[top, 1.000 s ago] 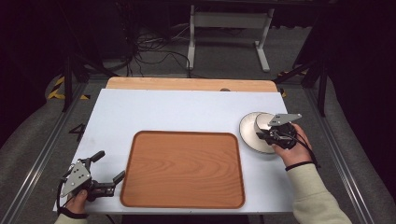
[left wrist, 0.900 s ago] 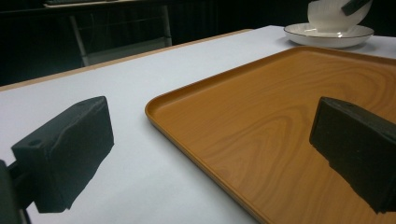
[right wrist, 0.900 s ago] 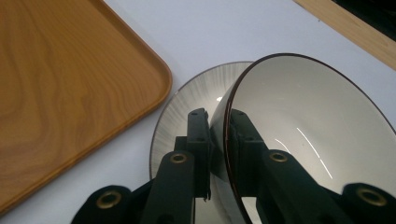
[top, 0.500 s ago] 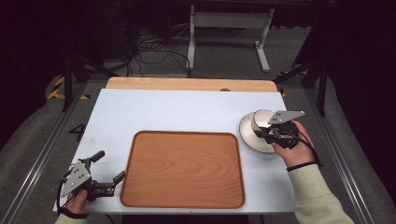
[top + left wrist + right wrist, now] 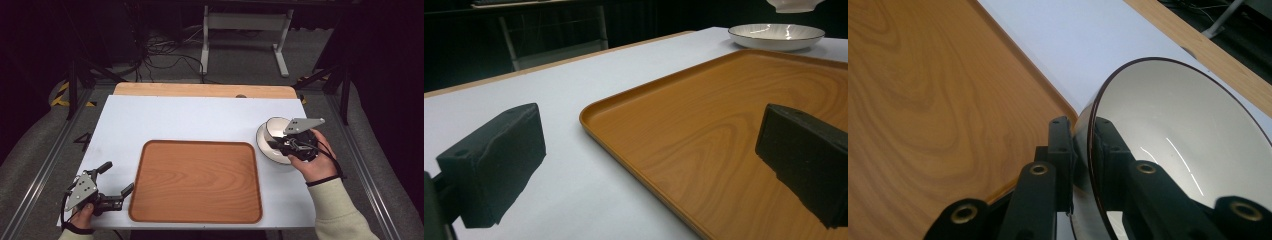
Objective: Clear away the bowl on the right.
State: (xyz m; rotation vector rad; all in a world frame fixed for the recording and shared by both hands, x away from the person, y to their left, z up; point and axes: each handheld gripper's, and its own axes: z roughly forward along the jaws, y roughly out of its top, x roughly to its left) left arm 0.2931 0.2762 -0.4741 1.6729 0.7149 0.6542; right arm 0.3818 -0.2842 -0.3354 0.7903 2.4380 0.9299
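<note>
A: Left to right, quick. Left gripper (image 5: 114, 184) sits at the near left corner of the table (image 5: 200, 117), jaws spread wide, nothing between them. It points at the tray (image 5: 197, 180).

B: Tray status?

A: Wooden, bare, middle of the table. Next, right side: right gripper (image 5: 274, 145) is clamped narrow on the rim of a bowl (image 5: 272, 131), one pad inside the wall, one outside; see the right gripper view (image 5: 1083, 145).

B: One bowl or two?

A: Two, I think. In the left gripper view a bowl bottom (image 5: 794, 5) hangs above a second bowl (image 5: 776, 36) that rests on the table just past the tray's far right corner. So the held one looks lifted clear, tilted.

B: Handling?

A: Glazed ceramic, white with a dark rim. Stiff, slick, breakable, and probably heavy enough for a one-sided pinch to let it swing or slip. The rim is the only place to take hold; a deep bite over the wall is safest. Set it down gently.
</note>
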